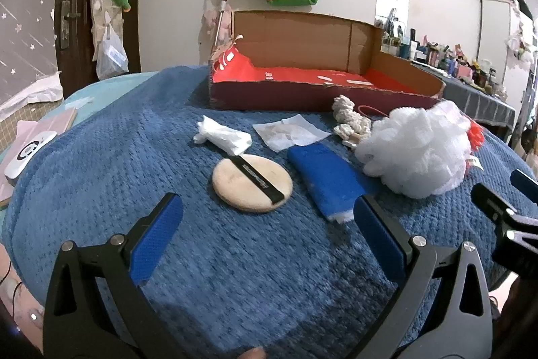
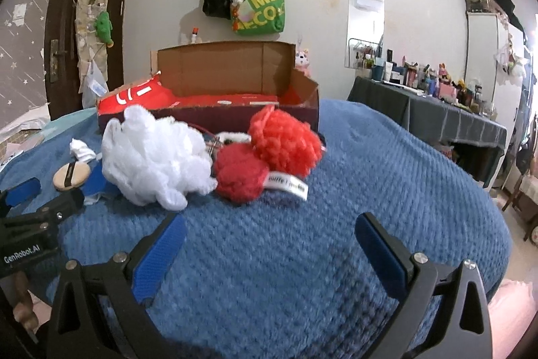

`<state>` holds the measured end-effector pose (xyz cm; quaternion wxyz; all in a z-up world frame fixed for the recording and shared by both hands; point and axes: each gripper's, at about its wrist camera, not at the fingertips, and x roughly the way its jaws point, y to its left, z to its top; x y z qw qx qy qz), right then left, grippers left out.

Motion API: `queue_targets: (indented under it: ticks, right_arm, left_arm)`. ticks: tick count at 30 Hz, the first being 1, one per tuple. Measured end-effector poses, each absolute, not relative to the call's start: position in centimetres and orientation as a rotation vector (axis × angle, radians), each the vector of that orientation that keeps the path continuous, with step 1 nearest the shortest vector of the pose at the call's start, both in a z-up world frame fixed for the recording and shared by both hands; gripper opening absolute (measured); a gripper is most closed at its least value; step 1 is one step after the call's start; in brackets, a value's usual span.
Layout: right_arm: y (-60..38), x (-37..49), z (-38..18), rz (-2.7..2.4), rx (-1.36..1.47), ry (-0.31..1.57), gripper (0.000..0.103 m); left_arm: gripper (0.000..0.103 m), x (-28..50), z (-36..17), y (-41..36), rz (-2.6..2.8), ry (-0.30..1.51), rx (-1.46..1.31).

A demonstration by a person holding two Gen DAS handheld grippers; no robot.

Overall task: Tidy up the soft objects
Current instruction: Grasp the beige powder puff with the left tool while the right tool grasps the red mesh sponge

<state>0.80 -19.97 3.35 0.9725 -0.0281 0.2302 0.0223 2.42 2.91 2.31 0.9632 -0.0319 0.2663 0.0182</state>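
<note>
Left wrist view: the left gripper [image 1: 265,221] hangs over a blue blanket [image 1: 101,174], jaws wide apart and empty, aimed at a round puff [image 1: 252,184] that lies flat with its black strap up. Just beside the puff lies a folded blue cloth [image 1: 322,177]; behind them lie a crumpled tissue [image 1: 223,137], a flat wipe [image 1: 291,132] and a knotted cream rope [image 1: 349,120]. A white loofah [image 1: 413,153] bulks at the row's right end. All sit loose in a line before the box [image 1: 302,96], an open carton with one flap raised and a red lining, near the blanket's far edge; nothing soft appears to be in it yet, so sorting seems barely begun.

Right wrist view: the right gripper [image 2: 269,244] likewise stands open and holds nothing, facing two red pompoms [image 2: 265,157] that touch each other and the loofah, a white label trailing from one. The box stands directly behind them. Each tool appears posted opposite its own half of the row, presumably so each can lift the nearest piece and carry it over the low front wall. The loofah and pompoms should squash readily under the pads.
</note>
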Motion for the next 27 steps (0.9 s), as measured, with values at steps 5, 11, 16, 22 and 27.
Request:
queue_targets:
  ticks: [5, 11, 16, 22, 27]
  right_arm:
    - [-20.8, 2.0, 4.7, 0.02, -0.049, 0.453, 0.103]
    - [-22.3, 4.2, 6.0, 0.024, -0.005, 0.484, 0.103]
    - [-23.7, 7.1, 6.7, 0.065, 0.069, 0.571, 0.103]
    - [-24.3, 9.8, 6.4, 0.073, 0.075, 0.657, 0.103]
    - [-24.8, 11.6, 5.6, 0.157, 0.128, 0.737, 0.088]
  left_arm:
    - [0.103, 3.4, 3.1, 3.9, 0.048, 0.565, -0.065]
    - [0.103, 5.2, 3.4, 4.9, 0.062, 0.637, -0.058]
    - [0.103, 6.6, 3.4, 5.1, 0.029, 0.703, -0.039]
    - [0.087, 7.9, 3.2, 5.2, -0.006, 0.757, -0.06]
    - [0.057, 8.7, 2.7, 4.5, -0.033, 0.793, -0.023]
